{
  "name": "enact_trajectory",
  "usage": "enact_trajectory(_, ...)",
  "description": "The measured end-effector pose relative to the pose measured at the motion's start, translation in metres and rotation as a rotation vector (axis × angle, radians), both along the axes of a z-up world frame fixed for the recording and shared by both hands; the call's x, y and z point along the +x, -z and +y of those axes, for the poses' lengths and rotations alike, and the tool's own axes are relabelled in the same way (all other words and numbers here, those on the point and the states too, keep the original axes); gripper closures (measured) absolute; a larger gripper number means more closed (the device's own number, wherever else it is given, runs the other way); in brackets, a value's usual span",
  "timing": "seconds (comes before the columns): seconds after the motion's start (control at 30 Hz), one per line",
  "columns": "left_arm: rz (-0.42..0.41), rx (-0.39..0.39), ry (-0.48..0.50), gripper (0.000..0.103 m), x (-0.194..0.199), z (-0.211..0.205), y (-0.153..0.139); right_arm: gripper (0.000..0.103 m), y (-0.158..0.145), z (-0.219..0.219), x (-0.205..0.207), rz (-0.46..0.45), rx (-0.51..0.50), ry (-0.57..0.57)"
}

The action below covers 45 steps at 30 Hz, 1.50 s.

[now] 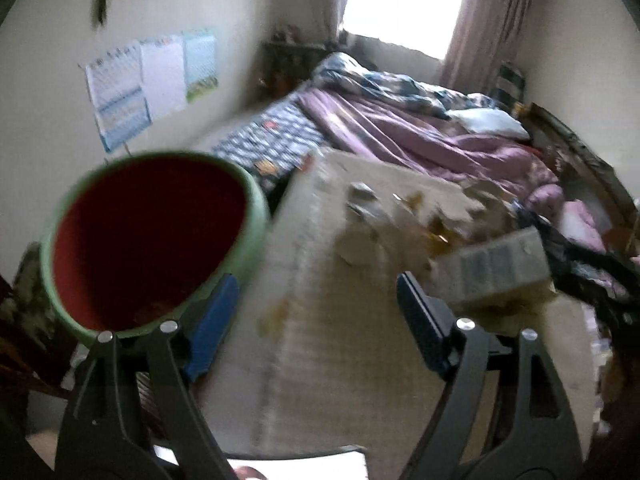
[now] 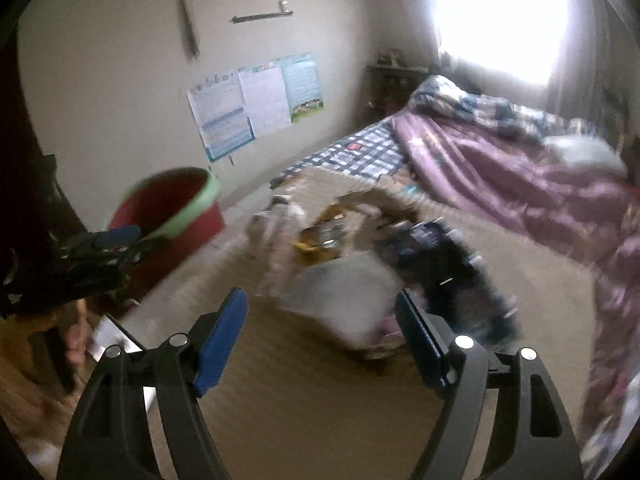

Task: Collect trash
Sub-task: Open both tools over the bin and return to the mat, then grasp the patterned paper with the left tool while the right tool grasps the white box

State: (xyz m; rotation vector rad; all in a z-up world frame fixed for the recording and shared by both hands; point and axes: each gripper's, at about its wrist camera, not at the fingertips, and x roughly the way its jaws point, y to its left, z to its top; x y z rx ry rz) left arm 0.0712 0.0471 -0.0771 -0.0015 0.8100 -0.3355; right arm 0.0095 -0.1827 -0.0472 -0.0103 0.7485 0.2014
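A red bin with a green rim (image 1: 148,236) hangs close at the left of the left wrist view, its rim resting on my left gripper's left finger (image 1: 212,324). My left gripper (image 1: 316,320) is open, jaws wide apart. Blurred trash (image 1: 404,220) lies on a beige mat (image 1: 344,340), with a pale carton (image 1: 492,268) near my right finger. In the right wrist view my right gripper (image 2: 320,340) is open and empty above a pile of wrappers (image 2: 324,240), a white packet (image 2: 348,288) and dark cloth (image 2: 452,264). The bin (image 2: 172,208) and the left gripper (image 2: 100,248) show at left.
A bed with purple bedding (image 2: 512,176) and a checked sheet (image 2: 356,152) fills the right and back. Posters (image 2: 256,100) hang on the left wall. A bright window (image 2: 500,16) is at the back. Both views are motion-blurred.
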Motion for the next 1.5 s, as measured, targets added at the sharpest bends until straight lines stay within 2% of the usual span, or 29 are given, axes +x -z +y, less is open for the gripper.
enact_trajectory(0.03, 0.016, -0.005, 0.004, 0.025, -0.002, -0.004, 0.003, 0.022, 0.001, -0.006, 0.002, -0.003, -0.045, -0.026)
enact_trajectory(0.13, 0.064, -0.039, -0.003, 0.025, -0.006, -0.012, 0.009, 0.021, 0.008, -0.019, 0.011, 0.020, -0.118, -0.109)
enact_trajectory(0.27, 0.097, -0.074, -0.028, 0.025, -0.007, -0.014, 0.012, 0.021, 0.017, -0.024, 0.027, 0.067, -0.141, -0.202)
enact_trajectory(0.47, 0.118, -0.084, -0.042, 0.025, -0.009, -0.016, 0.011, 0.021, 0.023, -0.003, 0.043, 0.117, -0.215, -0.351)
enact_trajectory(0.57, 0.138, -0.089, -0.039, 0.025, -0.006, -0.018, 0.014, 0.022, 0.031, 0.004, 0.046, 0.127, -0.276, -0.377)
enact_trajectory(0.67, 0.144, -0.084, -0.026, 0.025, -0.002, -0.024, 0.016, 0.038, 0.034, 0.004, 0.042, 0.138, -0.266, -0.380)
enact_trajectory(0.77, 0.142, -0.074, -0.015, 0.025, 0.004, -0.029, 0.016, 0.039, 0.034, 0.005, 0.032, 0.126, -0.269, -0.350)
enact_trajectory(0.83, 0.142, -0.076, -0.010, 0.025, 0.011, -0.035, 0.016, 0.039, 0.030, 0.005, 0.020, 0.111, -0.241, -0.321)
enact_trajectory(0.97, 0.145, -0.094, 0.003, 0.025, 0.024, -0.047, 0.016, 0.040, 0.019, -0.003, -0.004, 0.082, -0.119, -0.237)
enact_trajectory(1.07, 0.189, -0.116, 0.020, 0.026, 0.041, -0.062, 0.023, 0.040, 0.016, -0.009, -0.024, 0.062, -0.059, -0.173)
enact_trajectory(1.2, 0.246, -0.131, 0.043, 0.033, 0.052, -0.078, 0.036, 0.042, 0.019, -0.019, -0.040, 0.092, 0.037, -0.105)
enact_trajectory(1.33, 0.292, -0.117, 0.051, 0.039, 0.060, -0.091, 0.052, 0.042, 0.025, -0.025, -0.050, 0.115, 0.082, -0.069)
enact_trajectory(1.43, 0.326, -0.114, 0.051, 0.056, 0.065, -0.095, 0.061, 0.042, 0.024, -0.029, -0.053, 0.127, 0.104, -0.057)
enact_trajectory(1.47, 0.339, -0.113, 0.053, 0.068, 0.067, -0.096, 0.064, 0.041, 0.024, -0.030, -0.054, 0.130, 0.112, -0.053)
enact_trajectory(1.5, 0.346, -0.113, 0.054, 0.071, 0.067, -0.096, 0.065, 0.041, 0.024, -0.031, -0.053, 0.135, 0.116, -0.048)
